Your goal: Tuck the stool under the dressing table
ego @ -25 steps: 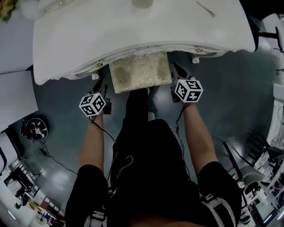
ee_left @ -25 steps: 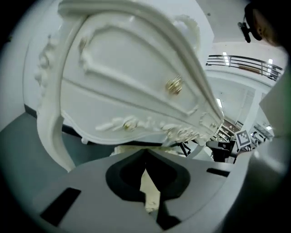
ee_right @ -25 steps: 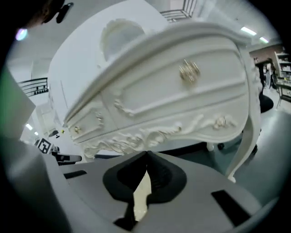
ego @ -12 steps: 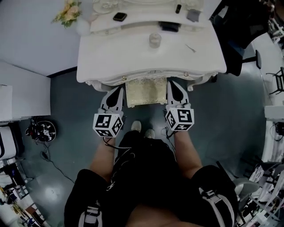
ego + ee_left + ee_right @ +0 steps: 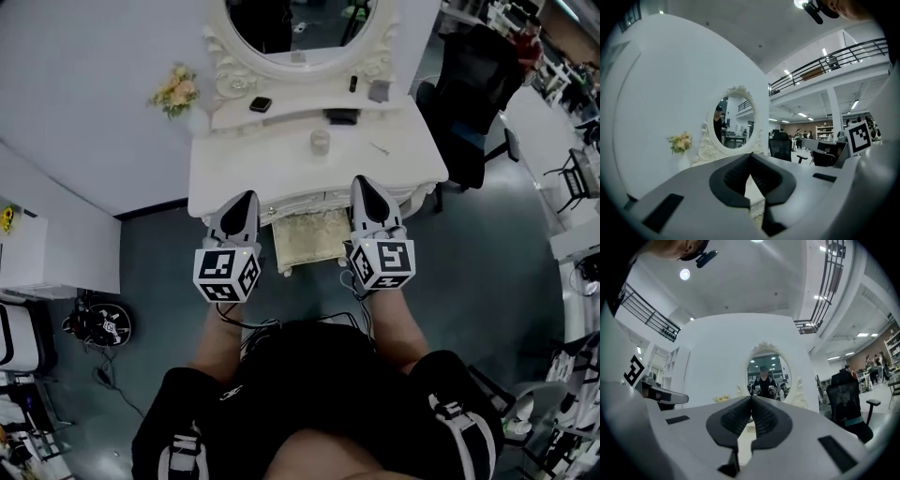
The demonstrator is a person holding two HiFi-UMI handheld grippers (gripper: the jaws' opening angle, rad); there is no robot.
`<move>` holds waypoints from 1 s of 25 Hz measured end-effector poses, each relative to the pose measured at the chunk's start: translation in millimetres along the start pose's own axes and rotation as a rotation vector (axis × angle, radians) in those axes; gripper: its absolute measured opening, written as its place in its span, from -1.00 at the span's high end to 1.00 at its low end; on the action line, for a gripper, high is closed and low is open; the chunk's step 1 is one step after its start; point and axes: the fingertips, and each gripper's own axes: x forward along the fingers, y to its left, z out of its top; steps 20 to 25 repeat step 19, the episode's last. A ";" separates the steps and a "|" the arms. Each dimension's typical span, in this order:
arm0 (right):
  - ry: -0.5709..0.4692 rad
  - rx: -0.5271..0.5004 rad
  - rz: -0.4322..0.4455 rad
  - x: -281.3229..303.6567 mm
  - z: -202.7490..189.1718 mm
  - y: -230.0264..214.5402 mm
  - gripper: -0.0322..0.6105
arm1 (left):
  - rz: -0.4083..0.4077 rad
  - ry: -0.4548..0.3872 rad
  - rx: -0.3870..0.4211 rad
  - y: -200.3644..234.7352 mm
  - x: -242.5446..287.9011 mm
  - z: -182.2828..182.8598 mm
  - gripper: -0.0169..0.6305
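The stool (image 5: 311, 240), with a beige cushion and white legs, stands partly under the front edge of the white dressing table (image 5: 272, 173); only its near half shows. My left gripper (image 5: 247, 197) and right gripper (image 5: 362, 182) are held up side by side in front of the person, well above the stool, one on each side of it. Both are shut with nothing between the jaws. The left gripper view has the shut left gripper (image 5: 750, 154) pointing at the oval mirror (image 5: 733, 119). The shut right gripper (image 5: 751, 398) faces the same mirror (image 5: 768, 376).
A small jar (image 5: 320, 141), a dark phone (image 5: 261, 104) and other small items lie on the table. Flowers (image 5: 175, 89) stand at its left. A black office chair (image 5: 469, 103) is to the right. Cables and a round device (image 5: 103, 323) lie on the floor at left.
Both grippers rose from beside the stool to above the table's height, still shut. The head view pulled up and back, and the mirror came into sight. The stool stayed under the table.
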 end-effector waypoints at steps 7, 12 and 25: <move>-0.006 -0.012 -0.047 -16.8 13.1 13.0 0.85 | -0.004 0.000 0.013 3.4 -16.5 10.9 0.90; -0.004 -0.019 -0.070 -23.7 13.8 12.9 0.85 | -0.011 0.005 0.032 3.1 -19.3 14.1 0.90; -0.004 -0.017 -0.058 -24.5 14.0 31.0 0.85 | -0.004 0.001 0.034 13.0 -30.0 15.9 0.90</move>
